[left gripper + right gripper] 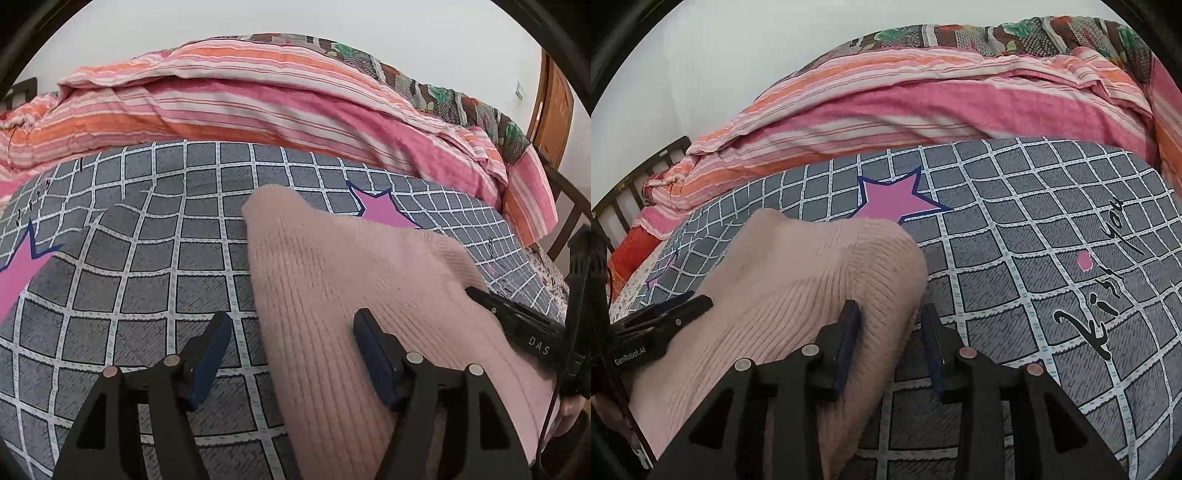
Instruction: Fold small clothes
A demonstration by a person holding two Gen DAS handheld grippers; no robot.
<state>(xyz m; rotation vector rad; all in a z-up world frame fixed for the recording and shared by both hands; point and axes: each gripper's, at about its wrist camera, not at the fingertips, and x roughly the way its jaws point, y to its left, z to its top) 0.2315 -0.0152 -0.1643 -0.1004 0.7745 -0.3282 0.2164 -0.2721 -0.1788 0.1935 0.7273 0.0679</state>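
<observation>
A pale pink ribbed knit garment [351, 273] lies on a grey checked bed sheet [147, 266]. My left gripper [291, 328] is open, its jaws straddling the garment's left edge, one finger on the sheet, one over the knit. In the right wrist view the garment [798, 280] fills the lower left. My right gripper [890, 321] is open, its jaws either side of the garment's right edge. Each gripper shows in the other's view: the right one [524, 325] and the left one [665, 310] both rest on the knit.
A rumpled pink and orange striped quilt [258, 107] is piled behind the sheet, with a floral cover [1015, 33] behind it. Pink stars [894, 199] and the lettering "Kiss you" [1100, 280] mark the sheet. A dark bed rail [635, 184] is at left, a wooden door [554, 99] at right.
</observation>
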